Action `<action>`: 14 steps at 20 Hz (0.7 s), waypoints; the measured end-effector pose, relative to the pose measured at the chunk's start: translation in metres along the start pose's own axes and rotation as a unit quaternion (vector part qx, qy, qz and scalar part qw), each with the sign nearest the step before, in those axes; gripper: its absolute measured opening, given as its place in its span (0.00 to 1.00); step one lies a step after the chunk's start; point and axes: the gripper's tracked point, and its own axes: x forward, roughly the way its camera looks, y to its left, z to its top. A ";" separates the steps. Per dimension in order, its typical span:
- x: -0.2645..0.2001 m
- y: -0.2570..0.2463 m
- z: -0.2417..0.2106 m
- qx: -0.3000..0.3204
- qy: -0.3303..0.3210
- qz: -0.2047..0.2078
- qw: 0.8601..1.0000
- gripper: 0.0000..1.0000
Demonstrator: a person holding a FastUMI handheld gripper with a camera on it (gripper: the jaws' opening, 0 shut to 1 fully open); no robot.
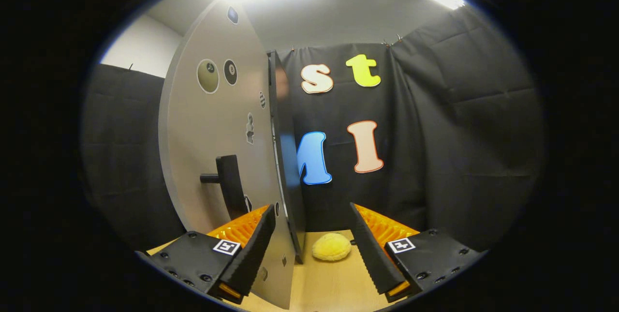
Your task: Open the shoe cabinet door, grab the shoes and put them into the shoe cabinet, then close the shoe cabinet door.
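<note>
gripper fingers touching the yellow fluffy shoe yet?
Apart. Gripper view: the gripper is open, and the yellow shoe lies on the floor beyond its fingertips, floor showing around it.

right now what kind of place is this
Likely a staged recording booth, not a home: black cloth walls, a grey cabinet door with a black handle standing open on a bare wooden tabletop, a fluffy yellow slipper beyond the open tongs.

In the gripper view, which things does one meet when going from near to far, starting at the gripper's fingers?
Open gripper, its fingers apart around the door's edge → yellow fluffy shoe on the wooden floor, just ahead between the fingers → black cloth wall. The open cabinet door, with its black handle, runs along this path.
</note>
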 end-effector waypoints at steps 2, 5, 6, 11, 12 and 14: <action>-0.002 0.004 -0.001 0.003 0.002 -0.014 1.000 0.96; -0.005 0.016 -0.004 0.020 0.013 -0.019 1.000 0.96; -0.006 0.021 -0.004 0.022 0.015 -0.021 0.999 0.96; -0.011 0.057 -0.007 0.016 0.015 -0.019 1.000 0.96; -0.012 0.069 -0.008 0.017 0.014 -0.015 1.000 0.96; -0.009 0.091 -0.009 0.023 0.015 -0.006 1.000 0.96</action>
